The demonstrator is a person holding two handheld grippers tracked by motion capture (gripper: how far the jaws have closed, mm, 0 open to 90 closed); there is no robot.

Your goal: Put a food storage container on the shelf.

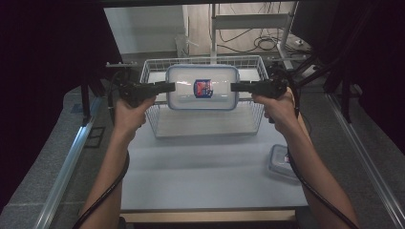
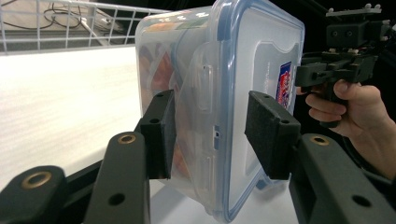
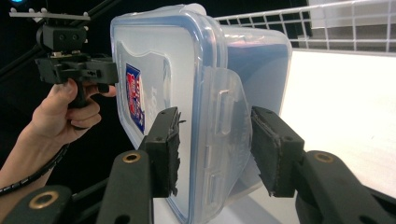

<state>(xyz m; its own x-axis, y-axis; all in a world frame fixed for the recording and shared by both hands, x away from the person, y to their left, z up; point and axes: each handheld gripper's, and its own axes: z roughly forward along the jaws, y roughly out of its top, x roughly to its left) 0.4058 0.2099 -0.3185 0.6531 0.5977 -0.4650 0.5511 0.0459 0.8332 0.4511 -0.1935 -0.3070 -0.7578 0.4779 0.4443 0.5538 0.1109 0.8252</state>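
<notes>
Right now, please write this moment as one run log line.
left gripper: shut on clear lidded plastic box | right gripper: shut on box | box: above white wire basket

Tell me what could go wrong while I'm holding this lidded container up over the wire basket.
1. The clear lidded container hangs between the left gripper and right gripper, each clamped on one short end; if either hand drifts outward, it may drop.
2. Both grips sit over smooth lid latches, so a pad could slip or pop one.
3. It hangs close above the wire basket; lowering it skewed could catch the rim.
</notes>
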